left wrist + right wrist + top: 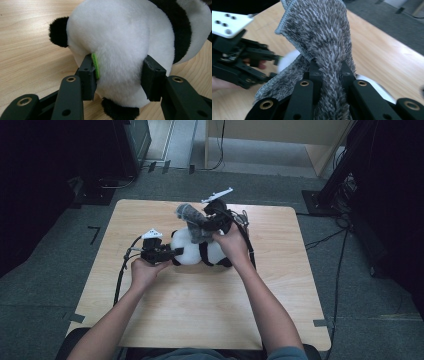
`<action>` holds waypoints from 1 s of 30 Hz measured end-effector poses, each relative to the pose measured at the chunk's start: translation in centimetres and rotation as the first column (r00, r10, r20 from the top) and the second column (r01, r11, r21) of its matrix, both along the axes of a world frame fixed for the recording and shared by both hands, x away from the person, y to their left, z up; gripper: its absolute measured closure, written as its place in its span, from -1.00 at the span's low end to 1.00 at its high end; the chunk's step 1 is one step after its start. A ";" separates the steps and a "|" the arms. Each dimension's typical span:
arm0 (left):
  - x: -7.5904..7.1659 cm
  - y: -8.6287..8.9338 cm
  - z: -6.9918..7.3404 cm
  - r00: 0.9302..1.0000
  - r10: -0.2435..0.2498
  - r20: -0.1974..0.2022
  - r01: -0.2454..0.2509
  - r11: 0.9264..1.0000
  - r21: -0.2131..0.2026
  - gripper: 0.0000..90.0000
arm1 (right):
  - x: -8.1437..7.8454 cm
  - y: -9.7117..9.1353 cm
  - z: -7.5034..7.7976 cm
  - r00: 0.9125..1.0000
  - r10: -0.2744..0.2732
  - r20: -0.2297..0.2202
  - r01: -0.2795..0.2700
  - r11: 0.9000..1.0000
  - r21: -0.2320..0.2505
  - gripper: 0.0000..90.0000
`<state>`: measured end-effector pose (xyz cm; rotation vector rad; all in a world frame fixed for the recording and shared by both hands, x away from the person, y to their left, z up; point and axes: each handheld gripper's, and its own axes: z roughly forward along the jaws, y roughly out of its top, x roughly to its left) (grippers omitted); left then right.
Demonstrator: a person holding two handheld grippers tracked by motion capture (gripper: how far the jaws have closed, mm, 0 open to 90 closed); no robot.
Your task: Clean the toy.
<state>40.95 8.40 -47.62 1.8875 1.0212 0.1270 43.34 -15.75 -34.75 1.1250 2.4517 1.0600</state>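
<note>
Wooden table [165,320], grey floor around it. Panda plush [117,45] lies at table centre: soft, light, compressible; I grasp it at the body with my left gripper [120,75], jaws pressed into the fur. Grey fuzzy cloth [322,37] hangs limp above it, pinched mid-fold in my clenched right gripper [328,68].

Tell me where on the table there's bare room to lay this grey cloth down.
The table's near half, between the forearms and the front edge, is bare; so are the right strip and far-left corner. It is crowded mid-table, where the left gripper clamps the panda and the right gripper holds the cloth.
</note>
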 end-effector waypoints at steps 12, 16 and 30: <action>-0.1 0.0 0.1 1.000 0.008 -0.020 -0.008 1.000 0.001 0.17 | 0.5 5.6 -4.8 0.995 0.077 -0.067 -0.077 0.997 0.001 0.73; 0.0 0.0 -0.1 1.000 0.008 -0.021 -0.007 1.000 0.010 0.16 | 0.4 5.4 -5.8 0.995 0.080 -0.054 -0.079 0.997 0.010 0.70; 0.1 0.1 -0.3 1.000 0.004 -0.018 -0.004 1.000 0.025 0.16 | 0.3 1.9 -5.7 0.999 0.027 -0.018 -0.028 0.998 -0.057 0.72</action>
